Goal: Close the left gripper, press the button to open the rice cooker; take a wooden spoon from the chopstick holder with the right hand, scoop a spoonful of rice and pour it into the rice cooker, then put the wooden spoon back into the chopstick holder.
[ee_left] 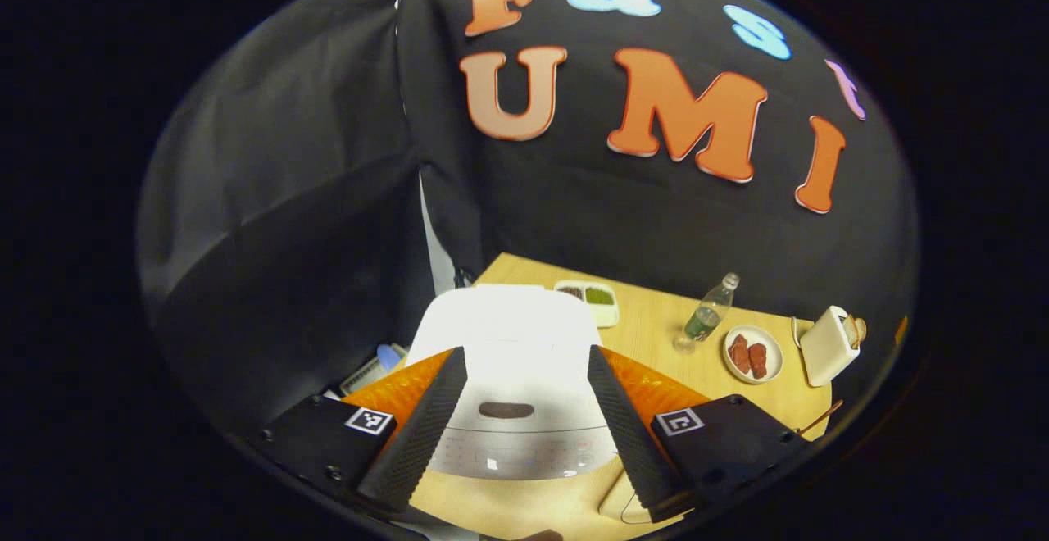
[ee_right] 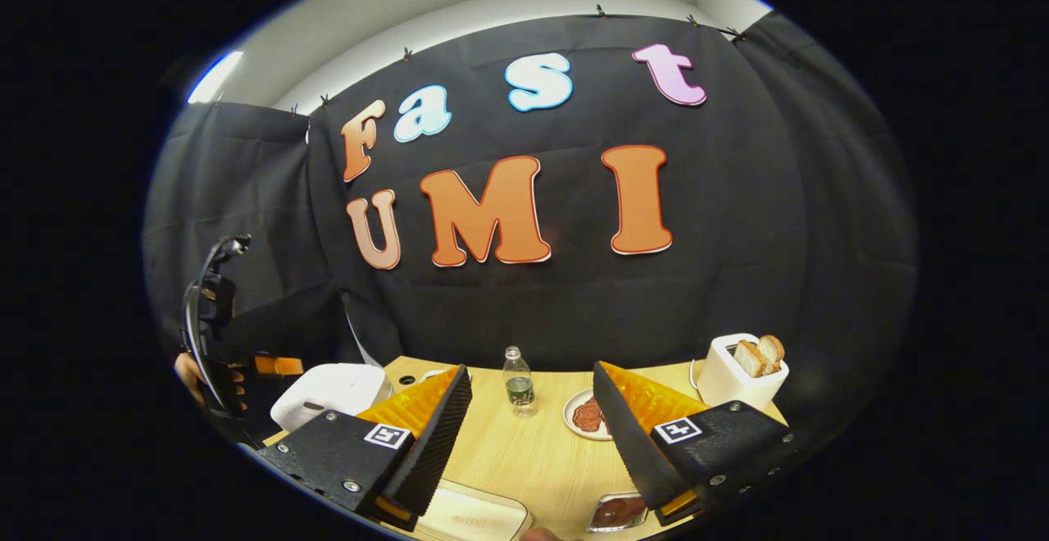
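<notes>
The left hand-held gripper [ee_left: 524,422] hangs with fingers apart, and the rice cooker [ee_left: 508,344] stands between them, lid down. Pressing the button [ee_left: 506,410] with open fingers could miss it. The right hand-held gripper [ee_right: 533,434] is also apart, holding nothing.

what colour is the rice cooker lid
White, on the closed rounded rice cooker; clearest in the left gripper view.

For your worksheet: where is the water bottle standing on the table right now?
In the right gripper view the water bottle stands upright near the table's far edge, left of the plate of meat, with the rice cooker farther left and the toaster farther right.
</notes>
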A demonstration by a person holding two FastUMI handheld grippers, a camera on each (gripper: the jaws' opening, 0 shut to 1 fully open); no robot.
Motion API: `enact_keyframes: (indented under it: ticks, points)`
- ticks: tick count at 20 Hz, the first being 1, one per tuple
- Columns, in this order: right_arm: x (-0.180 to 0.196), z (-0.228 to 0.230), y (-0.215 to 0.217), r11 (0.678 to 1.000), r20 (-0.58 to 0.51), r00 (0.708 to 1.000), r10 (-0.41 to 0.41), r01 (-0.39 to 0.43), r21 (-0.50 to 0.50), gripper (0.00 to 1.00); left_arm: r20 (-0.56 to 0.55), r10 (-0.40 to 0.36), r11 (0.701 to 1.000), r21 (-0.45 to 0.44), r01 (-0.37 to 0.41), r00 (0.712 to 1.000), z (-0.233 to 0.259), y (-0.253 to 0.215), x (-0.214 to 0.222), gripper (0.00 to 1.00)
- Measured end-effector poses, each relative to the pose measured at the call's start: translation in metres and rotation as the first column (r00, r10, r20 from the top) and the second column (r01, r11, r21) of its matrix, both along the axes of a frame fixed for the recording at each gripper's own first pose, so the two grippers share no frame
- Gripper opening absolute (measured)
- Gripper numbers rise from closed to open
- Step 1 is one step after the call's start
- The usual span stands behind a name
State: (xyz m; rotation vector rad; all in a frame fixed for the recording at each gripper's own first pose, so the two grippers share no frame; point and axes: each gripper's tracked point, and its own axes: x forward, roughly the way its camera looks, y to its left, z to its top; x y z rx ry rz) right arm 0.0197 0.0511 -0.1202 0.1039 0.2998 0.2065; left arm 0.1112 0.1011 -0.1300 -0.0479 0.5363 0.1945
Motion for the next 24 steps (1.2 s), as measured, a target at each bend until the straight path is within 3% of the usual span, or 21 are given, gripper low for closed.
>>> enact_keyframes:
  ticks: [4, 8, 12, 18, 23, 24]
  points:
    - [0.007, 0.024, 0.013, 1.0, 0.059, 0.998, -0.002, 0.002, 0.001, 0.93, 0.232, -0.094, 0.991, 0.115, 0.069, 0.968, 0.075, -0.027, -0.019, 1.0]
    - [0.009, 0.048, 0.017, 1.0, 0.126, 0.992, -0.005, 0.005, 0.002, 0.93, 0.357, -0.17, 0.985, 0.092, 0.147, 0.919, 0.123, -0.062, -0.042, 1.0]
    - [0.005, 0.061, 0.025, 1.0, 0.186, 0.983, 0.015, -0.012, -0.015, 0.89, 0.425, -0.207, 0.978, 0.089, 0.187, 0.881, 0.133, -0.081, -0.053, 1.0]
    - [-0.002, 0.07, 0.032, 0.999, 0.22, 0.975, 0.025, -0.014, -0.05, 0.93, 0.473, -0.267, 0.962, 0.084, 0.259, 0.839, 0.14, -0.106, -0.07, 1.0]
    - [-0.006, 0.075, 0.037, 0.999, 0.232, 0.972, 0.036, -0.027, -0.041, 0.92, 0.509, -0.286, 0.957, 0.111, 0.267, 0.812, 0.149, -0.111, -0.078, 0.99]
    - [-0.007, 0.077, 0.036, 0.999, 0.239, 0.97, 0.036, -0.028, -0.039, 0.86, 0.516, -0.285, 0.957, 0.111, 0.267, 0.808, 0.151, -0.111, -0.079, 0.99]
